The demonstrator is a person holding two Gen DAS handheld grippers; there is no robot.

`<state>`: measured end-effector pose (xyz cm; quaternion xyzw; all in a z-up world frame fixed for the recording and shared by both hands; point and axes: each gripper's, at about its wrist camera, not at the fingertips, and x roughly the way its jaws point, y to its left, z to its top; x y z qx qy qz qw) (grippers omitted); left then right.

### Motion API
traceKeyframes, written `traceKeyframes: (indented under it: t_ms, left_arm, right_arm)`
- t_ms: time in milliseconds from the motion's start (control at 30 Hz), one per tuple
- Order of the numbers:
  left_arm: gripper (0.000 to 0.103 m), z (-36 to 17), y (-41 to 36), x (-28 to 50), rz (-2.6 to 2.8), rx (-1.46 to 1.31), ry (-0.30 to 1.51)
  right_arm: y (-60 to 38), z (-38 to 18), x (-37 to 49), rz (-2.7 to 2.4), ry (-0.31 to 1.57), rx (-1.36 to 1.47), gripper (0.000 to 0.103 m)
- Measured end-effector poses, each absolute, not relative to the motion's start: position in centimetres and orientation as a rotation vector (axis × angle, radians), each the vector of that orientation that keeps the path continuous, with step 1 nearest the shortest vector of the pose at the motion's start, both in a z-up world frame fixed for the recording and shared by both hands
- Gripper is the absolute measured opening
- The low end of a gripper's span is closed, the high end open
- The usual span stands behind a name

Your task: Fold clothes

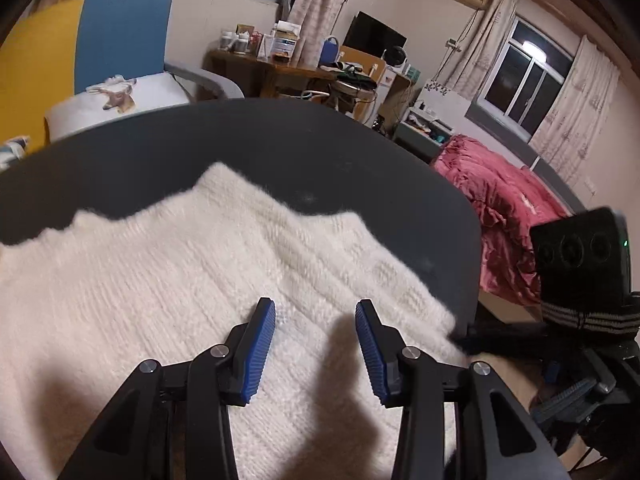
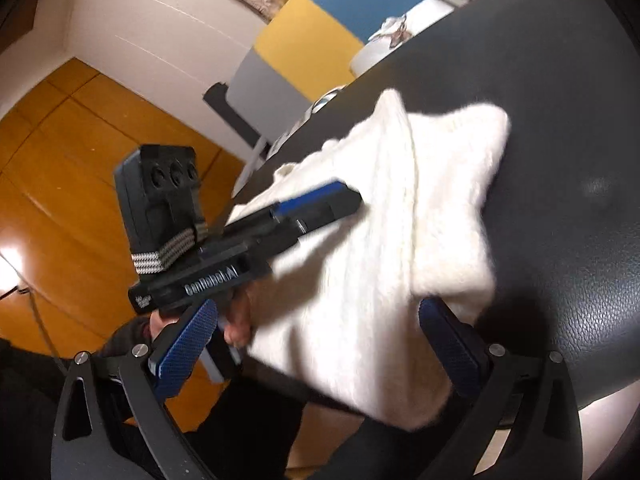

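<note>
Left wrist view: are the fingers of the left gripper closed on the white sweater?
No, the left gripper hangs open above the white sweater, with a clear gap between its blue fingers.

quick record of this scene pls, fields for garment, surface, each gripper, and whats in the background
garment: white knit sweater, lying partly folded, near edge hanging over the table's rim
surface: dark round table
left gripper: jaws apart above the sweater, nothing between the pads
right gripper: jaws wide, at the sweater's near edge, pads not pressing on it
background: red quilt on a bed, cluttered wooden desk, blue and yellow chair
fold state: not finished
</note>
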<state>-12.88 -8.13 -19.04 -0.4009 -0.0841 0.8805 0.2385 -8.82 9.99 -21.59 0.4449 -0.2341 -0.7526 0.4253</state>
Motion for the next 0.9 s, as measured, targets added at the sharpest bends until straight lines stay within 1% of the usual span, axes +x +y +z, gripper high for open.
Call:
traceKeyframes:
  t_ms: [67, 167, 267, 300, 333, 400, 467, 533, 600, 667, 733, 767, 900]
  left_arm:
    - [0.041, -19.5, -8.9, -13.0, 2.398, -1.074, -0.308]
    - [0.041, -19.5, -9.9, -12.8, 2.371, -1.038, -0.413]
    - [0.041, -19.8, -10.1, -12.9, 2.345, -1.040, -0.443]
    - [0.041, -19.9, -9.9, -13.0, 2.341, -1.044, -0.439]
    - [0.041, -19.8, -9.9, -12.9, 2.343, -1.042, -0.426]
    - [0.041, -19.8, -9.0, -12.6, 2.362, -1.051, -0.317]
    - [0.041, -19.8, -7.9, -12.4, 2.392, -1.059, -0.227]
    - [0.041, -19.8, -7.5, -12.2, 2.409, -1.065, -0.186]
    - [0.041, -19.8, -7.6, -12.0, 2.410, -1.068, -0.186]
    - [0.041, -19.7, -8.3, -12.0, 2.389, -1.061, -0.242]
    - [0.042, -19.3, -10.0, -12.4, 2.336, -1.069, -0.377]
    - [0.042, -19.1, -10.6, -12.7, 2.323, -1.071, -0.423]
    - [0.042, -17.6, -13.3, -14.3, 2.351, -1.052, -0.504]
  right_arm:
    - [10.1, -21.2, -8.9, -1.970, -0.593, 1.078, 0.103]
    - [10.4, -21.8, -8.9, -2.008, -0.745, 1.045, 0.103]
    - [10.5, -21.6, -10.4, -1.959, -0.807, 1.019, 0.103]
    - [10.9, -21.3, -10.2, -1.978, -0.840, 0.993, 0.103]
    - [11.5, -21.2, -10.2, -1.973, -0.920, 0.952, 0.103]
    - [12.6, -20.9, -10.2, -1.960, -1.079, 0.873, 0.103]
    - [13.3, -22.6, -10.5, -1.997, -1.259, 0.945, 0.103]
    - [12.7, -23.6, -10.8, -2.021, -1.280, 0.994, 0.103]
    - [12.0, -22.9, -10.2, -2.075, -1.191, 1.028, 0.103]
    - [12.3, -22.6, -9.9, -2.078, -1.149, 1.071, 0.103]
    - [13.2, -21.7, -8.8, -2.082, -1.040, 1.122, 0.103]
    - [13.6, -21.0, -8.4, -2.112, -0.939, 1.136, 0.103]
    - [15.1, -18.1, -7.1, -2.206, -0.526, 1.179, 0.103]
